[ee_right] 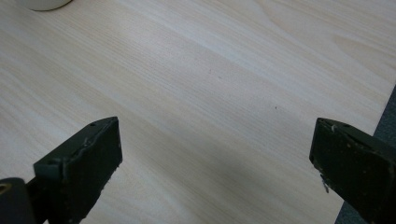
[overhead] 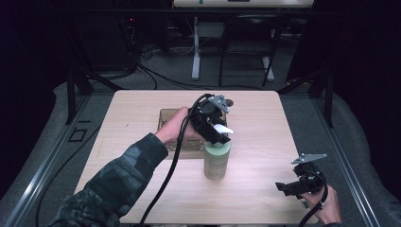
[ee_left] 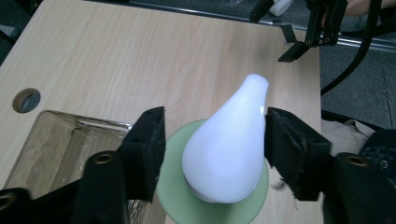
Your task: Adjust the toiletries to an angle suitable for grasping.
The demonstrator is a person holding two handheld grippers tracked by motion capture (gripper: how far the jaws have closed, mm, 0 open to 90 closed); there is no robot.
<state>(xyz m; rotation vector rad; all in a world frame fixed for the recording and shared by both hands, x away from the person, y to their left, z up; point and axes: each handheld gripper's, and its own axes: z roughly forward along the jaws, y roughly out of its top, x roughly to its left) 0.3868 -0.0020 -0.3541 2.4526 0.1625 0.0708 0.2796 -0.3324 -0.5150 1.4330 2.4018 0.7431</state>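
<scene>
A pale green bottle (overhead: 217,161) stands upright in the middle of the wooden table (overhead: 137,109), with a white pear-shaped top (overhead: 224,128). My left gripper (overhead: 221,134) reaches down over it from behind. In the left gripper view the white top (ee_left: 229,149) lies between the jaws: one pad (ee_left: 289,149) touches its side, while a narrow gap remains at the other pad (ee_left: 149,144). The green bottle rim (ee_left: 177,196) shows beneath. My right gripper (overhead: 283,187) hovers open near the table's front right corner, over bare wood (ee_right: 215,93), nothing between its jaws.
A clear glass box (overhead: 166,117) sits on the table behind the bottle, under my left hand; it also appears in the left gripper view as a clear glass box (ee_left: 56,140). A round cable hole (ee_left: 25,99) lies beyond it. Table legs and cables stand farther back.
</scene>
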